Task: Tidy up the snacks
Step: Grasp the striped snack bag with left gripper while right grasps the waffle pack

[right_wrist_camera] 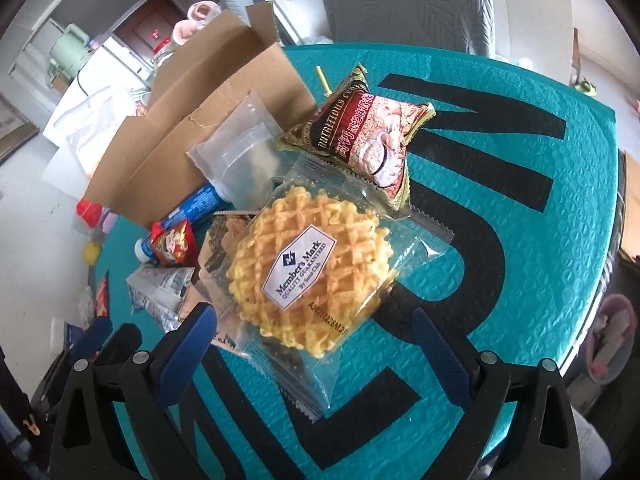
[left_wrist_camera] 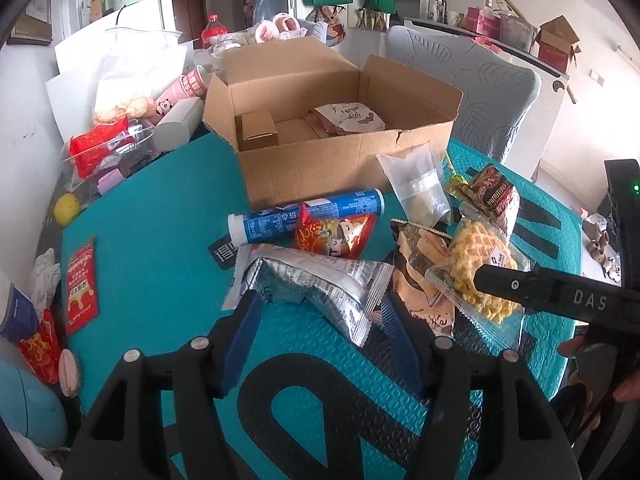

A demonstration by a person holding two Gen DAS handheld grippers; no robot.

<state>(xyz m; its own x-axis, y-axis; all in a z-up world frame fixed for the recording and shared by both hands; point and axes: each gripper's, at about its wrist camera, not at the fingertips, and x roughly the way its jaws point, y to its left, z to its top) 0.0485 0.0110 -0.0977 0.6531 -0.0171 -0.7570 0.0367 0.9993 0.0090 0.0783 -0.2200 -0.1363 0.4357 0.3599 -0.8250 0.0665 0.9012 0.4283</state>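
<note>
An open cardboard box (left_wrist_camera: 320, 160) stands on the teal mat (left_wrist_camera: 160, 220) with a pale packet (left_wrist_camera: 348, 118) inside. In front lie a blue tube (left_wrist_camera: 312, 216), a small red packet (left_wrist_camera: 336, 234), a silver packet (left_wrist_camera: 320, 280), a brown packet (left_wrist_camera: 420, 264), a clear bag (left_wrist_camera: 420, 184) and a dark red cereal packet (right_wrist_camera: 368, 140). My left gripper (left_wrist_camera: 322, 304) is open, straddling the silver packet's near end without pressing it. My right gripper (right_wrist_camera: 314, 318) stands wide open around the wrapped yellow waffle (right_wrist_camera: 304, 264), pads apart from it. One of its fingers (left_wrist_camera: 496, 280) hangs over the waffle (left_wrist_camera: 476, 256).
Clutter lines the mat's left side: a red sachet (left_wrist_camera: 82, 284), a lemon (left_wrist_camera: 67, 208) and a clear tub of red packets (left_wrist_camera: 104, 148). A grey chair (left_wrist_camera: 480, 92) stands behind the box. The table's edge (right_wrist_camera: 600, 240) curves down the right.
</note>
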